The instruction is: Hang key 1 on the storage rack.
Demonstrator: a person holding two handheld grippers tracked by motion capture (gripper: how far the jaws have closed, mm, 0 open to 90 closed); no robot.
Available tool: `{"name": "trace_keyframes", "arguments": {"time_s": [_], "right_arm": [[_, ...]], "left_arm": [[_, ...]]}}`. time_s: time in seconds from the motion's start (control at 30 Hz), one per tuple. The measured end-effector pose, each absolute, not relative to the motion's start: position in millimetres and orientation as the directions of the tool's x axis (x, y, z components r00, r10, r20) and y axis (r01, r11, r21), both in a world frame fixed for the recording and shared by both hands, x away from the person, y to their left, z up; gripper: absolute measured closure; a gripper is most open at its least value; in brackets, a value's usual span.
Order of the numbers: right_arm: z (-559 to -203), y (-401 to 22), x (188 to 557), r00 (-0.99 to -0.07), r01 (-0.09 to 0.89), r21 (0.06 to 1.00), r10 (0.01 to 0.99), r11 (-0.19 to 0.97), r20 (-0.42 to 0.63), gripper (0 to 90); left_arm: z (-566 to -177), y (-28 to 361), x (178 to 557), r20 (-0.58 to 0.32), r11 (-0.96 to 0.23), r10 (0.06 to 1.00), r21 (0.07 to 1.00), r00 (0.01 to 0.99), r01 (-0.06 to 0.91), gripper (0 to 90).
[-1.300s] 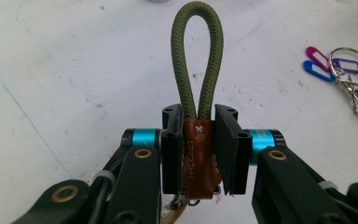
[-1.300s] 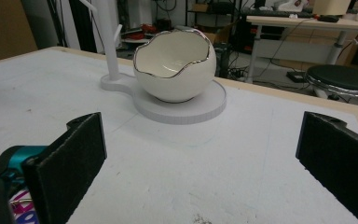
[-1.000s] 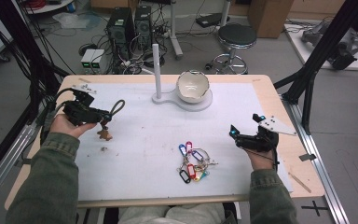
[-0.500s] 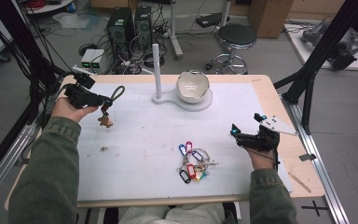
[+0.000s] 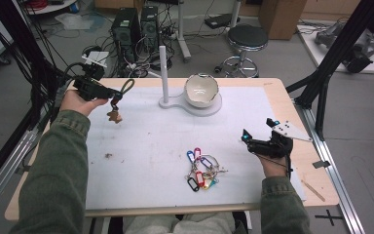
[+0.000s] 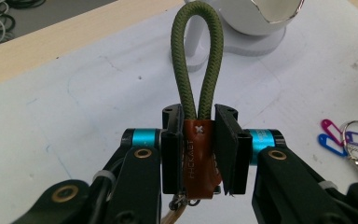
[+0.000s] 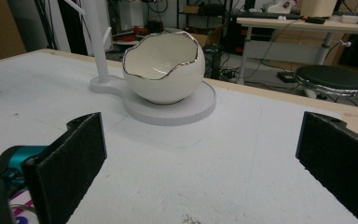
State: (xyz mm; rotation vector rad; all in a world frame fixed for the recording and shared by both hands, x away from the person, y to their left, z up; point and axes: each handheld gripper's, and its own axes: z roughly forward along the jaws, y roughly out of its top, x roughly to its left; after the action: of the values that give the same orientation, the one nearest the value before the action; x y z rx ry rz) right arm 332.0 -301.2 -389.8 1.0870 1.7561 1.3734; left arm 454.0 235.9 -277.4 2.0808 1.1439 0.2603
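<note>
My left gripper [image 5: 109, 92] hangs over the table's far left corner, shut on a keychain's brown leather tab [image 6: 198, 161]. The keychain's green rope loop [image 6: 196, 56] sticks out past the jaws, toward the white post [image 5: 163, 73]. Below the gripper a small brown charm [image 5: 114, 116] dangles clear of the table. My right gripper [image 5: 258, 130] rests low at the right side of the table, open, with nothing between its jaws [image 7: 200, 158]. It faces the egg-shaped white bowl [image 7: 161, 70].
The post and the bowl [image 5: 202, 90] share a white base [image 5: 213, 108] at the back middle of the white mat. A bunch of keyrings with coloured tags [image 5: 202, 170] lies near the front middle. A small brown speck [image 5: 109, 156] sits at the left.
My left hand has carried the keychain up and away from me, toward the far left corner and slightly nearer the post. The right hand has stayed put.
</note>
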Motion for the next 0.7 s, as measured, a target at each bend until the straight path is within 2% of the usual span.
{"name": "trace_keyframes", "arguments": {"time_s": [0.7], "right_arm": [[-391,-300,329,-0.431,0.211,0.968,0.902,0.134,-0.031,0.7]], "left_arm": [[-288,231,489,-0.215,-0.244,0.827,0.696,0.520,0.675,72.9]]}}
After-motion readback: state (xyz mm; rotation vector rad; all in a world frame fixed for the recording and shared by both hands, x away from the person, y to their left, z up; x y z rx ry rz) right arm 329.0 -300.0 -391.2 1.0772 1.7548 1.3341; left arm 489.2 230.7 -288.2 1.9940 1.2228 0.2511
